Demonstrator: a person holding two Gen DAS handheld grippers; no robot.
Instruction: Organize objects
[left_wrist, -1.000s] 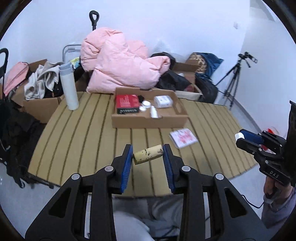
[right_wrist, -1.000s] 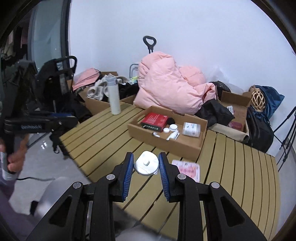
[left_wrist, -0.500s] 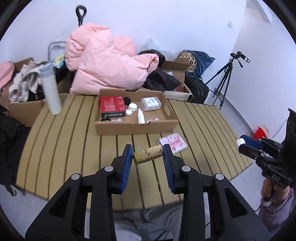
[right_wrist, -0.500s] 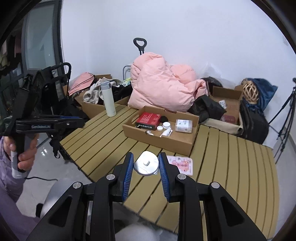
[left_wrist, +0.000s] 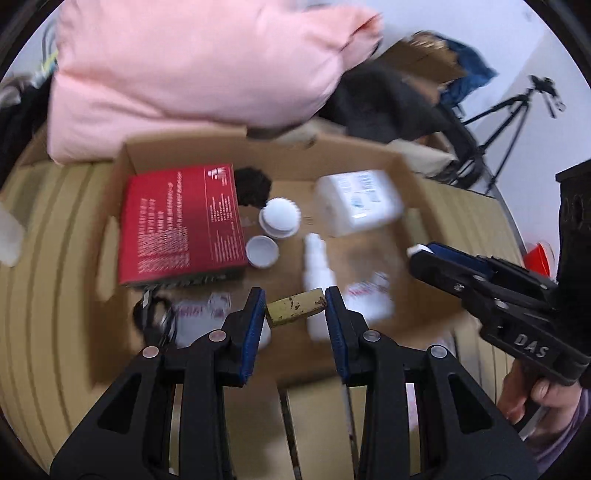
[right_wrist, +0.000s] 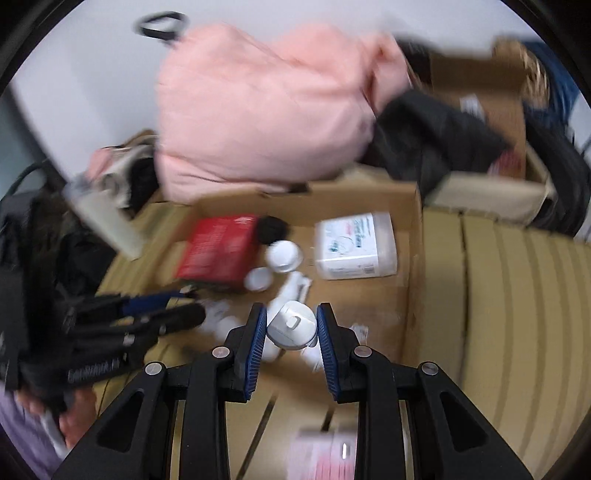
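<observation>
the left gripper (left_wrist: 295, 306) pinches a stubby tan cork with dark specks (left_wrist: 296, 306) above the shallow brown cardboard box (left_wrist: 369, 155). only the right wrist view shows the right gripper (right_wrist: 290, 325) clamped on a round white plastic lid (right_wrist: 292, 325), over a blurred pink packet (right_wrist: 325, 458) on the slatted wooden table (right_wrist: 517, 295).

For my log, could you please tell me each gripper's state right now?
Left gripper: shut on the cork.
Right gripper: shut on the white round case.
</observation>
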